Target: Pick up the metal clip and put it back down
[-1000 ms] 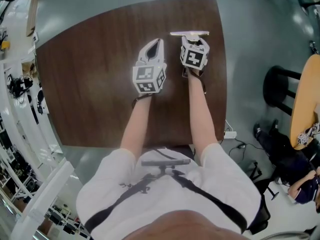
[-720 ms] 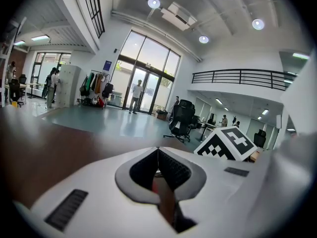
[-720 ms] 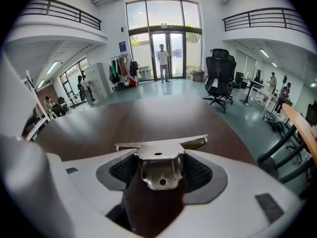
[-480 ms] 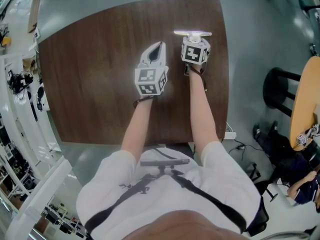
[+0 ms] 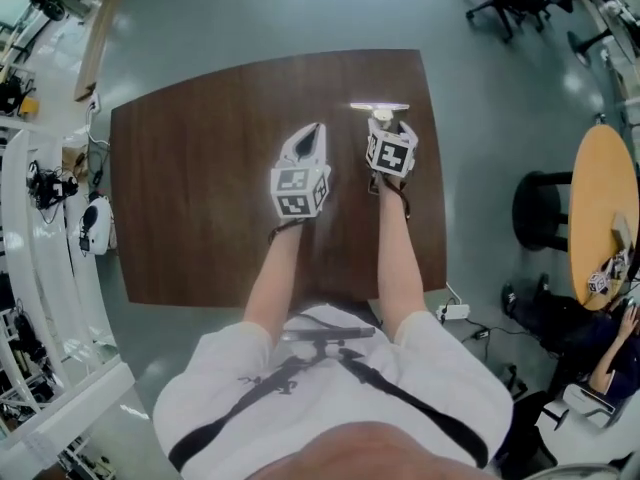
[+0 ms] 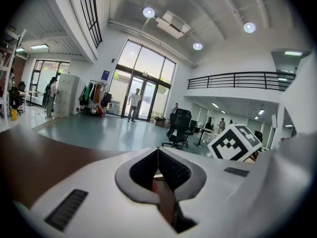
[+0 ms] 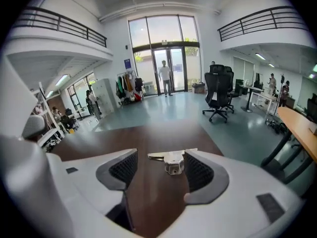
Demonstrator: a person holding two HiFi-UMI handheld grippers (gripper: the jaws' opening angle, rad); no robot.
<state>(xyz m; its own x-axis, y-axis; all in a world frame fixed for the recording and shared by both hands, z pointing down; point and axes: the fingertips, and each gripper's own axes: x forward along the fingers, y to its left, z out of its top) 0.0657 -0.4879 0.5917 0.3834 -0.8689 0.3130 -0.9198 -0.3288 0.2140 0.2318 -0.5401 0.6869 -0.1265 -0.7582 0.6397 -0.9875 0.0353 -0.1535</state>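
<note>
The white left hand-held gripper (image 6: 158, 158) is clenched on nothing; beside it the right hand-held gripper (image 7: 161, 168) stands released, jaws wide. At the right one's jaw tips, nearer its right jaw, the small silver metal clip (image 7: 173, 161) lies on the dark brown wooden bench (image 5: 200, 188). It looks light, stiff and slick, so its raised boxy body should offer a surer pinch than the thin flat strip.

Dark wood-grain table (image 5: 200, 188), smooth, faint sheen. Bright silvery metal clip (image 7: 173, 161), shiny. Smooth matt white plastic shells on left tongs (image 6: 158, 155) and right tongs (image 7: 161, 170); dark grey ribbed pads (image 7: 124, 168), rubbery look. Grey-green floor (image 5: 250, 18), glossy, reflective.
</note>
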